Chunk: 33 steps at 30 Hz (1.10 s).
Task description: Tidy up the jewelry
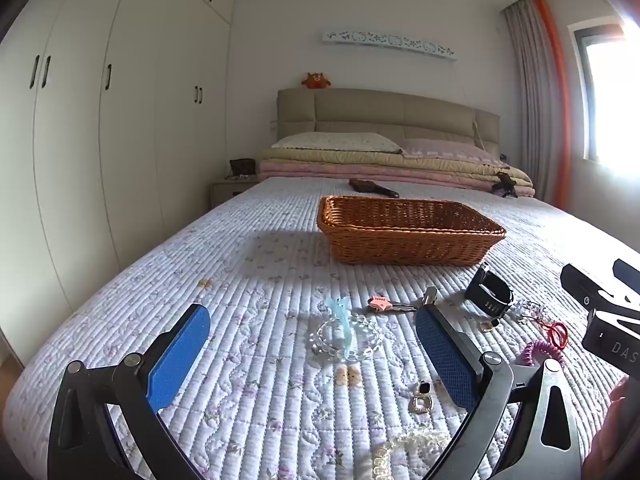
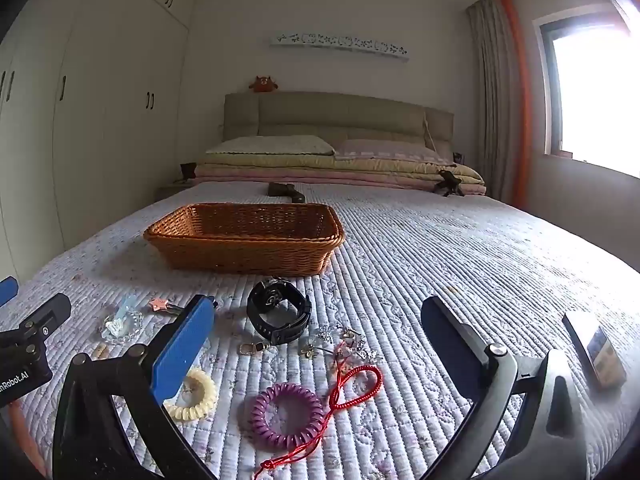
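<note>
Purple coil hair tie point(image 2: 286, 416) and red cord point(image 2: 352, 390) lie between the spread, empty fingers of the right gripper point(image 2: 316, 320).
Left gripper point(image 1: 312, 334), equally spread, frames a clear bead bracelet point(image 1: 346, 338); wicker basket point(image 2: 244, 236) sits beyond. Risk: closing could snag the cord with the tie.

Few letters can be read. At the right edge of the left wrist view, white capitals "DAS" stand on the black block-shaped body of the right gripper point(image 1: 612, 344), cut off by the frame edge. At the lower left of the right wrist view, white print "nRobot.AI" stands on the black body of the left gripper point(image 2: 18, 378), its start cut off. The white pierced wall plaque point(image 2: 340, 45) at the upper centre carries patterns, not legible words.
</note>
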### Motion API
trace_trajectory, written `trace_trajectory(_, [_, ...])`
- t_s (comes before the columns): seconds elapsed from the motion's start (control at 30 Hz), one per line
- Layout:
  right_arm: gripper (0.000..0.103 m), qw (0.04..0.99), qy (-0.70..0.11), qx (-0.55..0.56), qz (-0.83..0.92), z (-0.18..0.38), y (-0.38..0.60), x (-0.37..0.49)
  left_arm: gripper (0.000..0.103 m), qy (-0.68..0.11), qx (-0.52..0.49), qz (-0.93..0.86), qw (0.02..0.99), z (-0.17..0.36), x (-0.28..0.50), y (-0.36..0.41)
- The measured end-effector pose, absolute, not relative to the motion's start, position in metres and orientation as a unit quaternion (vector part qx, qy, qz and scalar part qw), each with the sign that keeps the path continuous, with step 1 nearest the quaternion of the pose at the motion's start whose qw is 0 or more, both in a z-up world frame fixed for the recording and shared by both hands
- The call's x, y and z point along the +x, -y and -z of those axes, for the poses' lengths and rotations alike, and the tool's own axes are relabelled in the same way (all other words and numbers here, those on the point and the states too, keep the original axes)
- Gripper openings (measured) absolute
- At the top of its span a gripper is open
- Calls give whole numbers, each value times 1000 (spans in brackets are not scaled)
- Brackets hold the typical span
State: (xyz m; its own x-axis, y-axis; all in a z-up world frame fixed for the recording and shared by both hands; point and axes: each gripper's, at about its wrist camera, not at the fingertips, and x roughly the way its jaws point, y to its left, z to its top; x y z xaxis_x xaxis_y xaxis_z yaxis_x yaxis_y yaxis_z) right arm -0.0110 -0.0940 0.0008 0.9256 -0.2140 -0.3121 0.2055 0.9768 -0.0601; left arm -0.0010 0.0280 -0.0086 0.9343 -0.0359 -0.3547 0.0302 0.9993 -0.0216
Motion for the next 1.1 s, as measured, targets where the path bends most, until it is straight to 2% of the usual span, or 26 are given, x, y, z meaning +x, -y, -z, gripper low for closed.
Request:
trace_trajectory(0.77, [103, 981, -162, -21, 102, 1, 92, -9, 102, -187, -9, 20, 982, 20, 7, -28])
trace_trajectory(1.1, [103, 985, -137, -17, 102, 1, 90, -10, 102, -187, -8, 20, 982, 20, 9, -30])
